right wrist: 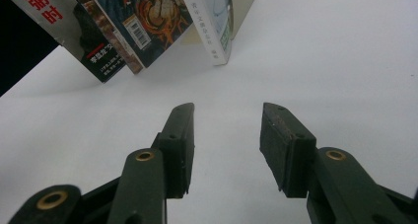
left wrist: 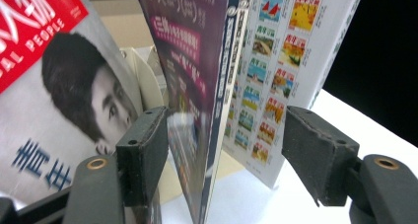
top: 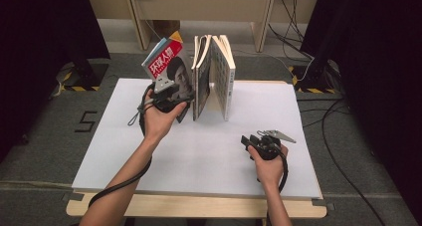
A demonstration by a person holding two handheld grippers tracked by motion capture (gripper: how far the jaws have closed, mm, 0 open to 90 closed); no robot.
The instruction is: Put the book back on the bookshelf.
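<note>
Three books stand in a row at the back of the white table (top: 209,156). On the left a red-and-white magazine (top: 169,66) with a face on its cover leans over. A purple-covered book (top: 201,71) stands in the middle, and a book (top: 224,71) with small colour pictures stands on the right. My left gripper (top: 188,106) is at the foot of the magazine and the purple book. Its jaws stand wide apart around the purple book (left wrist: 192,76), whose cover is close to the left pad (left wrist: 143,150); the right pad is well clear. My right gripper (top: 247,141) rests open and empty on the table at the front right.
The table's wooden front edge (top: 199,206) runs below my forearms. Black curtains (top: 378,61) hang on both sides, cables (top: 343,136) lie on the floor at the right, and a wooden frame (top: 199,7) stands behind the table.
</note>
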